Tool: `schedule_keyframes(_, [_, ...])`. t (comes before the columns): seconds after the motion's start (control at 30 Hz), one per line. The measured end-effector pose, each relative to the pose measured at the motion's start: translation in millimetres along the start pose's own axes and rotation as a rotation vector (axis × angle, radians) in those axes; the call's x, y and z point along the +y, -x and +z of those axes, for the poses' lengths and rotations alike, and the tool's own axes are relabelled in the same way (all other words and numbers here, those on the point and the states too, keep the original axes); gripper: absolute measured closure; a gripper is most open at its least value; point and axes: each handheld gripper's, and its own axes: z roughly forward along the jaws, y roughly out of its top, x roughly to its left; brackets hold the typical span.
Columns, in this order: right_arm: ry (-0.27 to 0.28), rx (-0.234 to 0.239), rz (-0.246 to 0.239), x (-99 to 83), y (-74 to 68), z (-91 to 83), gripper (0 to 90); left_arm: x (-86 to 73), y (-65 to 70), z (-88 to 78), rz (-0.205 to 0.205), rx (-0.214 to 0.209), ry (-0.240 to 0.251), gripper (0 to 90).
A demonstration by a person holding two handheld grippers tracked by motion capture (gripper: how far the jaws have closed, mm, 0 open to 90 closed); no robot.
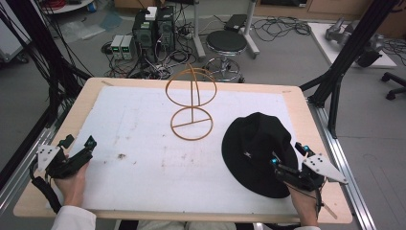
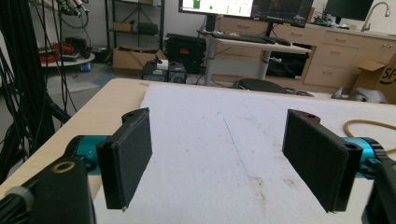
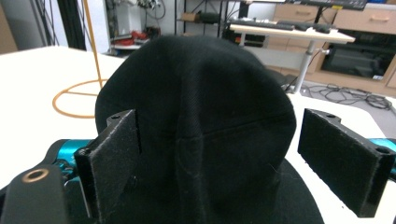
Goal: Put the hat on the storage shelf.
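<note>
A black bucket hat (image 1: 253, 143) lies crown-up on the right of the white mat (image 1: 143, 134). My right gripper (image 1: 286, 154) is at its near brim, open, with the jaws standing either side of the crown (image 3: 201, 79) and not touching it. A tan wire hat stand (image 1: 191, 103), a ring base with a domed hoop on a stem, stands at the mat's middle back; its ring (image 3: 74, 95) shows left of the hat. My left gripper (image 1: 79, 142) rests near the mat's left edge, open, with bare mat between its jaws (image 2: 218, 126). A bit of the stand's ring (image 2: 369, 123) shows to its right.
The mat covers a wooden table (image 1: 86, 96). Behind the table on the floor are a round stool (image 1: 226, 43), computer boxes (image 1: 153, 28) and tangled cables. Black frame struts (image 1: 335, 81) rise by the right edge, and cables hang at the left.
</note>
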Motion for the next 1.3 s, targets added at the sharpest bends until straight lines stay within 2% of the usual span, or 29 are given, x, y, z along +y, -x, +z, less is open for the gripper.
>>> schedule_keyframes(0.1, [-0.027, 0.026, -0.014, -1.6, -1.0, 2.7, 15.7, 0.0, 0.1, 0.0, 0.0, 0.001, 0.0, 24.3])
schedule_keyframes(0.23, [-0.062, 0.034, -0.025, -4.3, -1.8, 6.6, 16.4, 0.0, 0.2, 0.0, 0.0, 0.0, -0.001, 24.3])
schedule_keyframes(0.4, [-0.106, 0.076, -0.01, -6.8, -2.3, 10.1, 21.8, 0.1, 0.2, 0.4, -0.003, -0.004, -0.005, 24.7])
schedule_keyframes(0.47, [-0.132, 0.081, -0.013, -8.6, -3.4, 12.2, 24.1, 0.1, 0.3, 0.4, -0.002, -0.004, -0.007, 24.8])
schedule_keyframes(0.6, [-0.133, 0.072, -0.015, -8.6, -4.2, 12.8, 25.9, 0.0, 0.1, 0.6, -0.001, -0.007, -0.009, 24.8])
schedule_keyframes(0.73, [-0.135, 0.094, 0.023, -8.3, -1.0, 11.0, 42.0, 0.0, 0.3, 0.6, 0.001, -0.007, -0.01, 24.8])
schedule_keyframes(0.9, [-0.163, 0.079, 0.017, -7.3, 0.6, 9.4, 73.5, 0.0, 0.6, 0.7, 0.003, -0.007, -0.01, 24.8])
schedule_keyframes(0.93, [-0.179, 0.073, 0.005, -6.3, -0.5, 10.5, 84.9, 0.0, 0.7, 0.7, 0.003, -0.007, -0.01, 24.8])
schedule_keyframes(1.03, [-0.2, 0.055, -0.022, -4.9, -3.3, 12.4, 87.6, 0.0, 1.1, 0.8, 0.002, -0.008, -0.008, 24.8])
schedule_keyframes(1.2, [-0.207, 0.06, 0.018, -4.9, -2.2, 12.7, 88.1, 0.1, 1.2, 1.3, 0.004, -0.01, -0.009, 24.8])
schedule_keyframes(1.3, [-0.202, 0.064, 0.018, -5.4, -1.5, 12.9, 88.2, 0.2, 1.1, 1.3, 0.003, -0.011, -0.009, 24.8])
